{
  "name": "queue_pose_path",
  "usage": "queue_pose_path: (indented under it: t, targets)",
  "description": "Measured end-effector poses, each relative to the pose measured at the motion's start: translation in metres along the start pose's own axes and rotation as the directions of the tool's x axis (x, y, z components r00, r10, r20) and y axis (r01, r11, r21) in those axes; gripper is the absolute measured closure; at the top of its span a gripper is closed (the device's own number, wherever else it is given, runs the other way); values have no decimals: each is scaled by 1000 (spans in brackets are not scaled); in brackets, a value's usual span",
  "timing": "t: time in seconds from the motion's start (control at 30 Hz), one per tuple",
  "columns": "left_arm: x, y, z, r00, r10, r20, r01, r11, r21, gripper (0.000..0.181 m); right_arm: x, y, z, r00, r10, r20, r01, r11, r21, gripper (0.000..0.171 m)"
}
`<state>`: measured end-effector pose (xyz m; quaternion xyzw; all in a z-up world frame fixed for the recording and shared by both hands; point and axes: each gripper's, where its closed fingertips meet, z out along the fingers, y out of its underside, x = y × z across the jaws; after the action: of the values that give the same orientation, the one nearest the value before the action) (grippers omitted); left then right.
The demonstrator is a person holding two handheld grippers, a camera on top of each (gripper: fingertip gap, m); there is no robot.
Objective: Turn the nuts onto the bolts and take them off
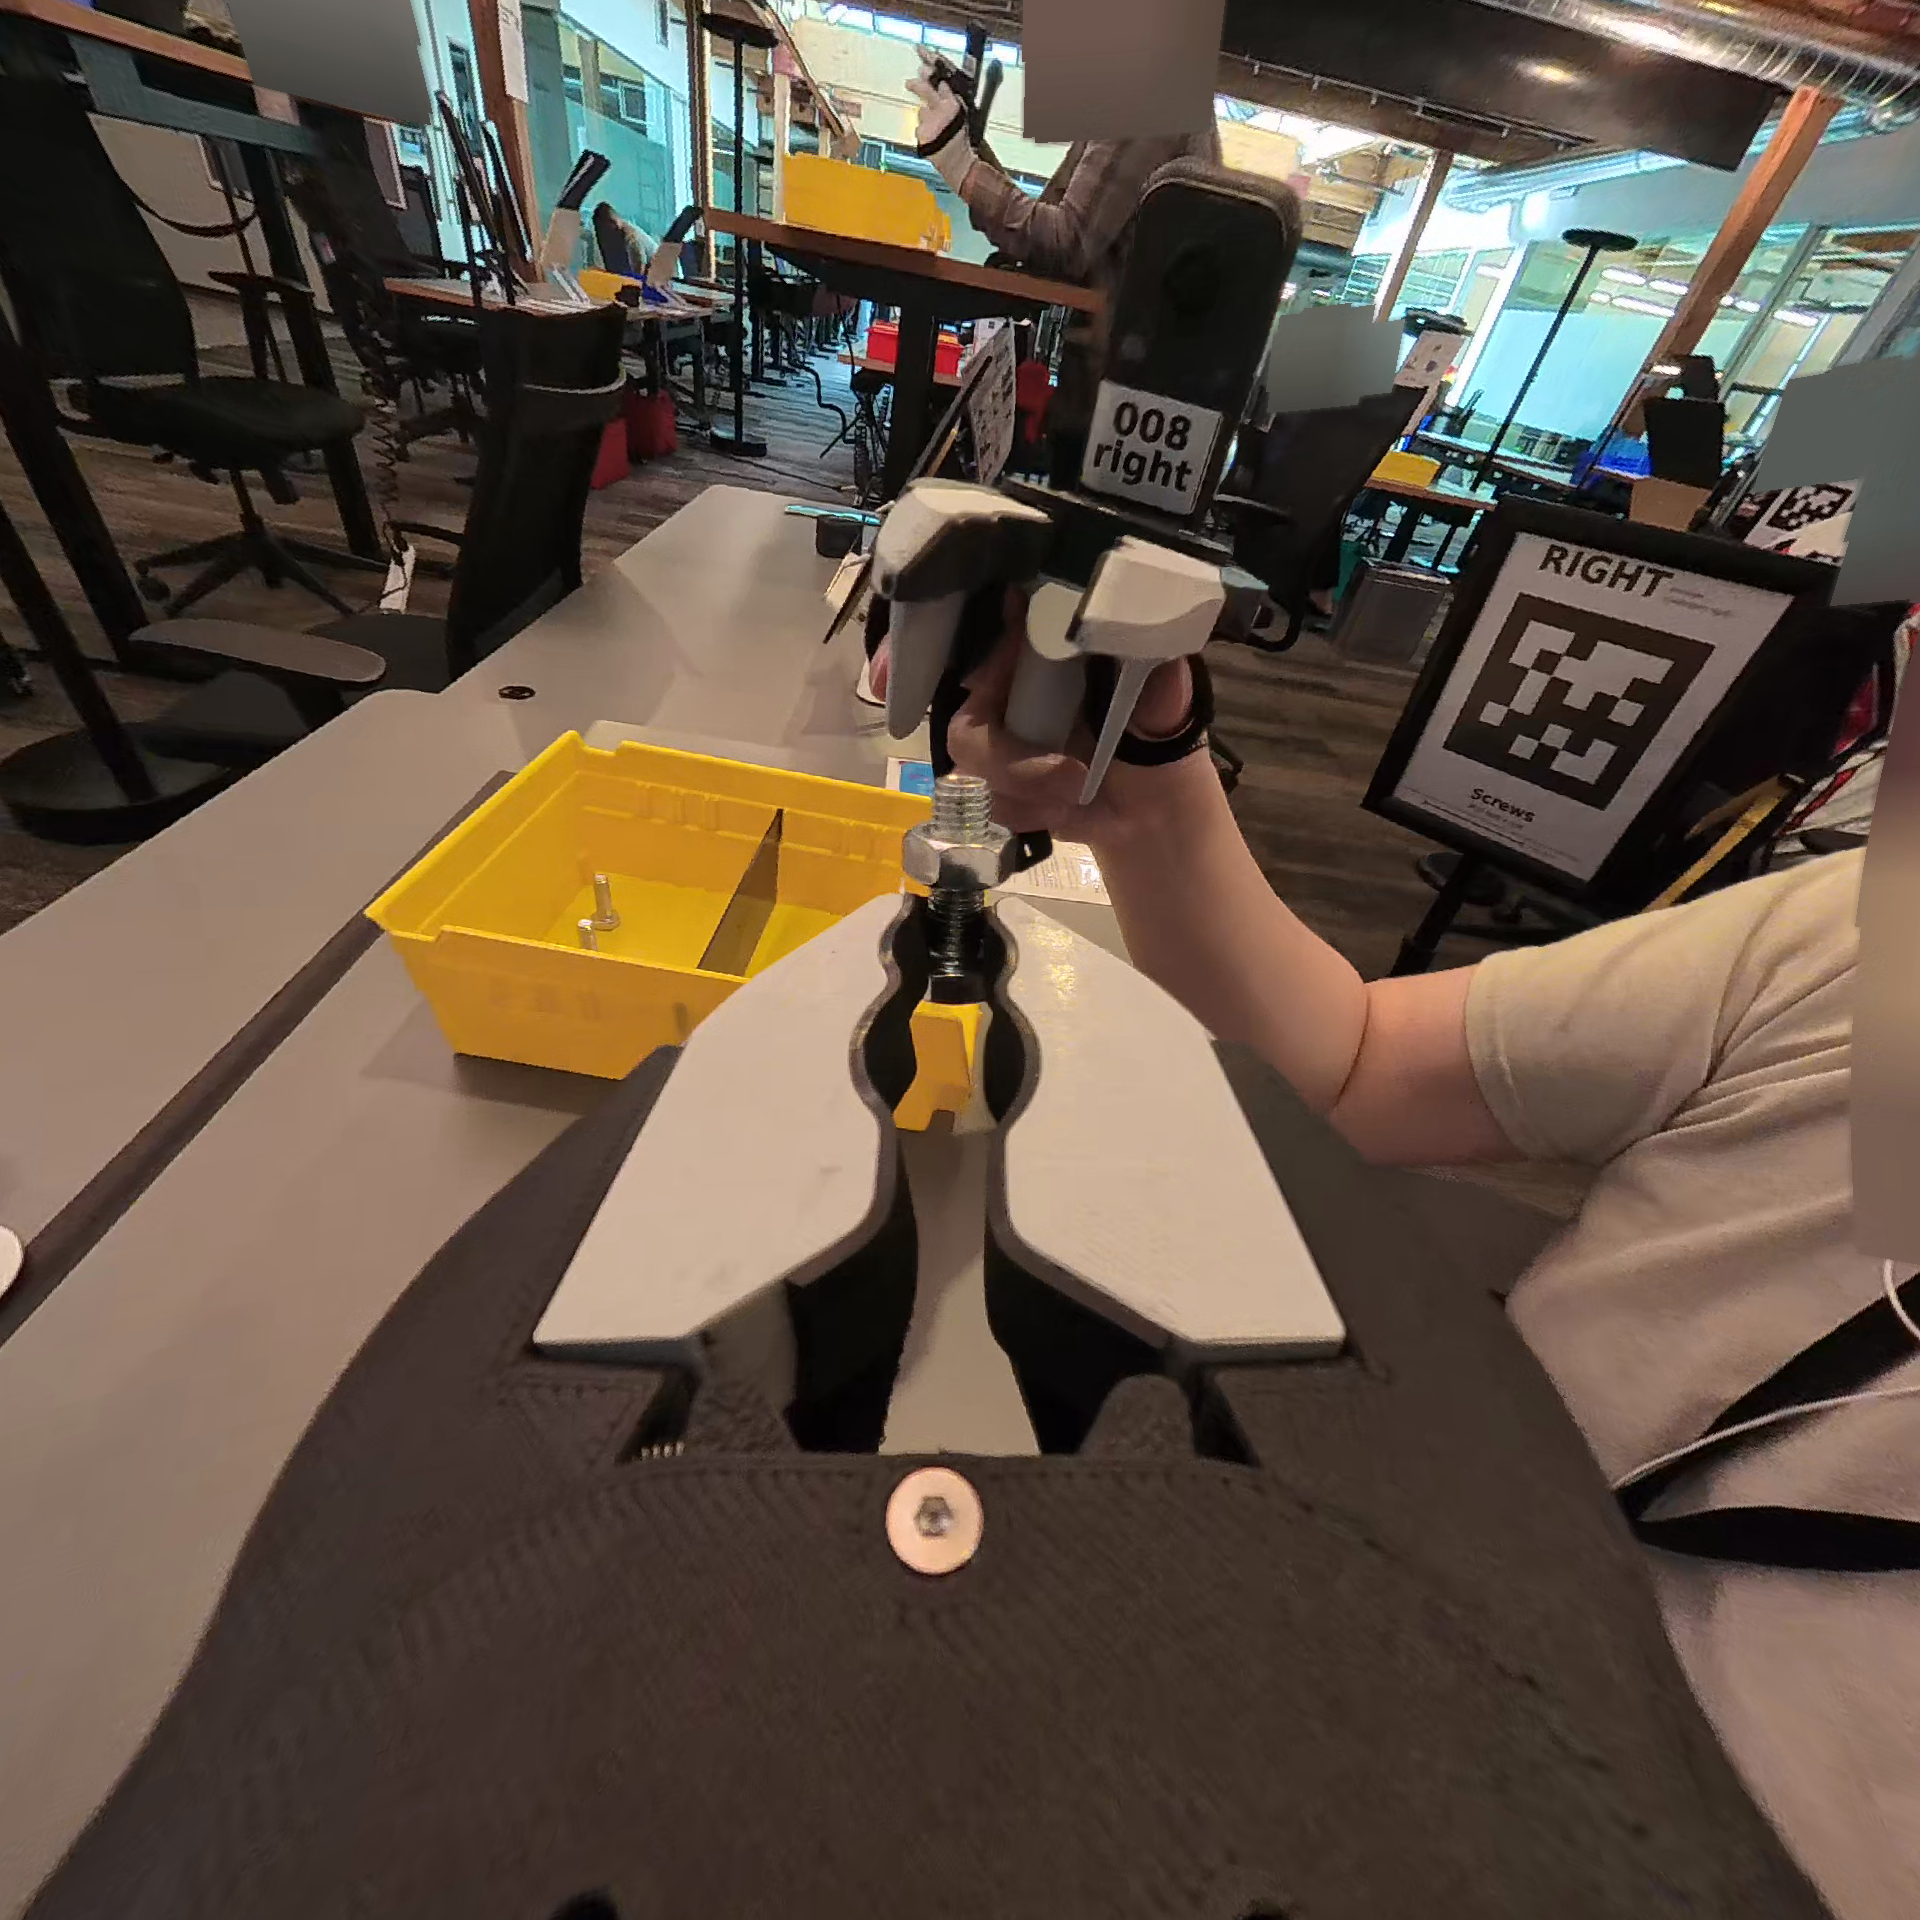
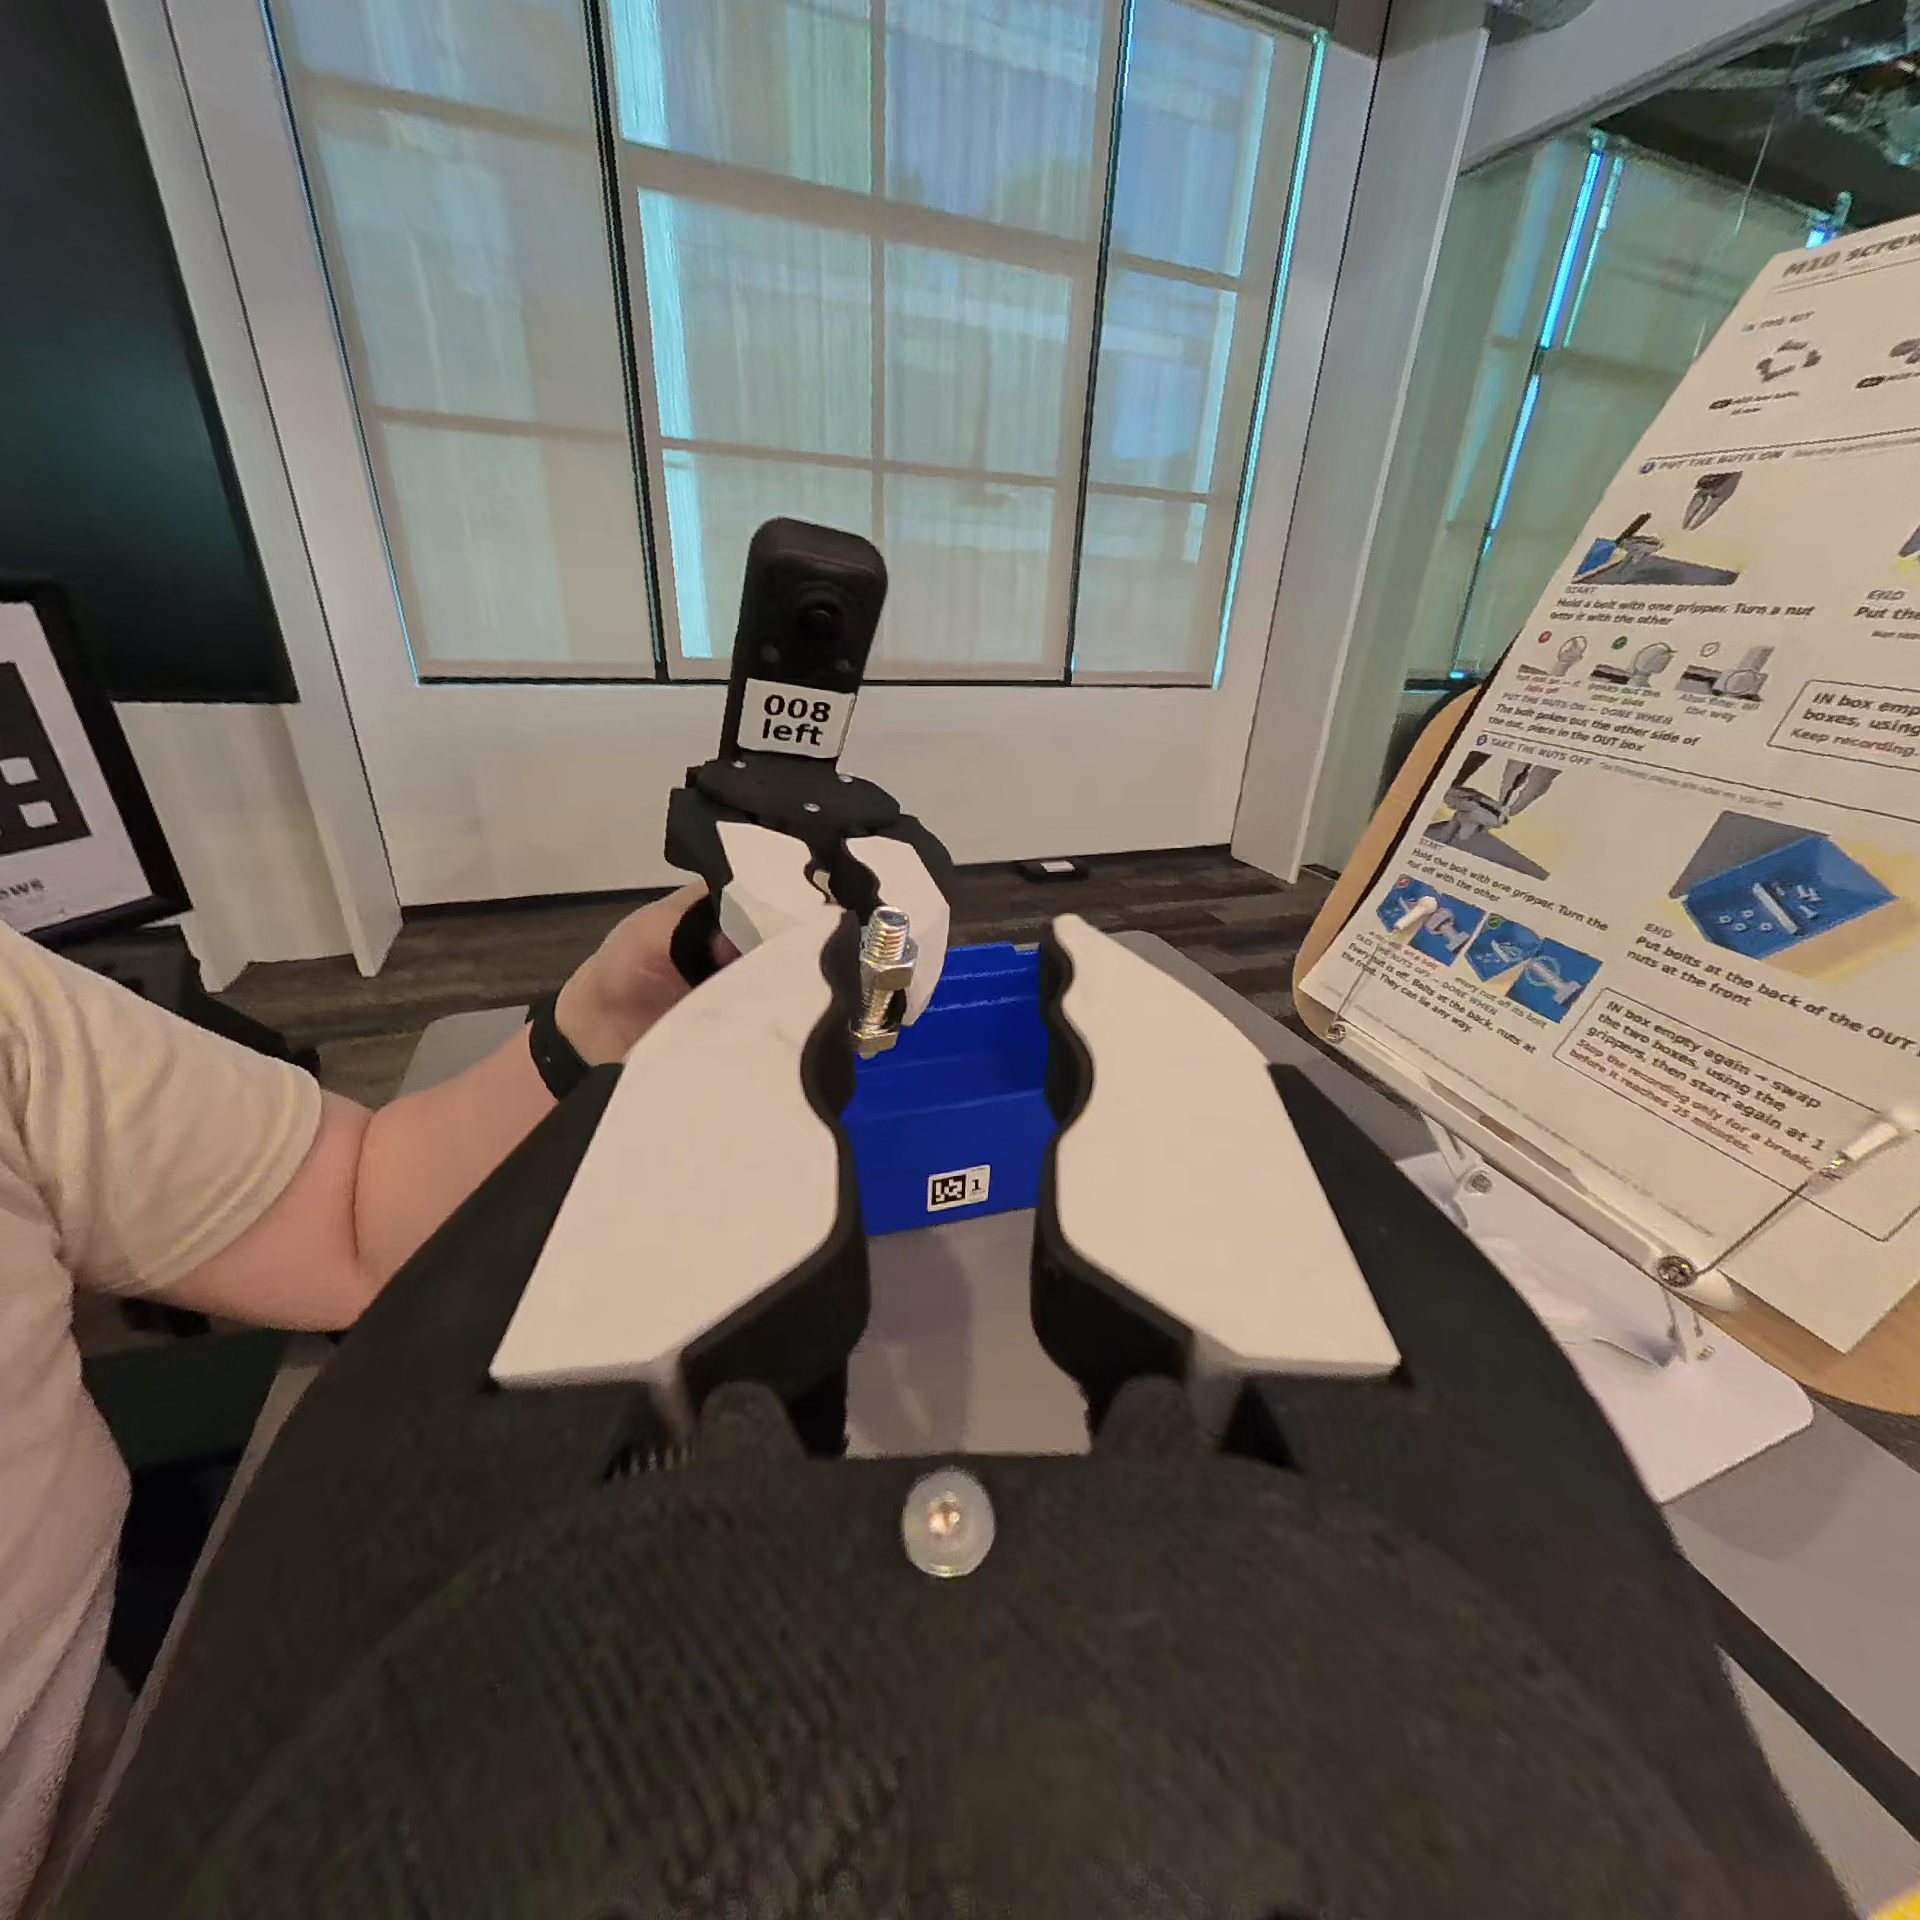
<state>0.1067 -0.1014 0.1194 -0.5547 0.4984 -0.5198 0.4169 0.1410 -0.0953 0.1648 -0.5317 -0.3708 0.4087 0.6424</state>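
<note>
My left gripper [image 1: 948, 914] is shut on the lower shank of a silver bolt [image 1: 961, 805] that points away from me. A hex nut [image 1: 954, 854] sits on its thread, just beyond the fingertips. My right gripper [image 1: 997, 758] hangs just above the bolt tip, fingers pointing down, open and empty. In the right wrist view my right gripper [image 2: 940, 935] is wide open. Between its fingers I see the bolt [image 2: 885, 940] with its nut [image 2: 888, 977], held by the left gripper [image 2: 878, 1023].
A yellow bin [image 1: 520, 997] with a black divider stands on the grey table to the left and holds two bolts [image 1: 597, 914]. A blue bin [image 2: 951, 1101] stands ahead in the right wrist view. An instruction board [image 2: 1662, 779] and a marker sign [image 1: 1579, 696] stand to the right. Some 6 centimetres of space lies between my two pairs of fingers.
</note>
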Motion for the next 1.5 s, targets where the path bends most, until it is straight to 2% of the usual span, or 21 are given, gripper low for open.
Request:
queue_pose_path:
  t: [0.23,0.5,0.8,1.13,1.23,1.4,1.5]
  targets:
    - [-5,-3,9,999,41,26,-43,997,64,172,9,-9,-9,999,-49,-14,50,998,30,138]
    - [3,-4,29,997,82,11,-83,993,81,172,19,-28,-30,1000,18,-21,-16,995,101,138]
    - [17,-40,59,981,193,-10,-191,977,95,172,22,-38,-46,992,-82,-96,91,992,92,137]
    - [8,-14,64,982,171,-78,-164,983,82,172,16,-19,-37,976,-211,-57,210,978,-21,137]
    - [-9,-11,65,976,217,-17,-215,974,72,172,16,-19,-40,962,-268,-59,266,963,-39,137]
    - [-22,-1,63,973,232,13,-232,972,45,172,17,-15,-34,972,-232,-48,232,973,-8,141]
    - [-20,-4,62,971,237,6,-237,970,52,172,16,0,-23,974,-227,-3,227,973,-52,141]
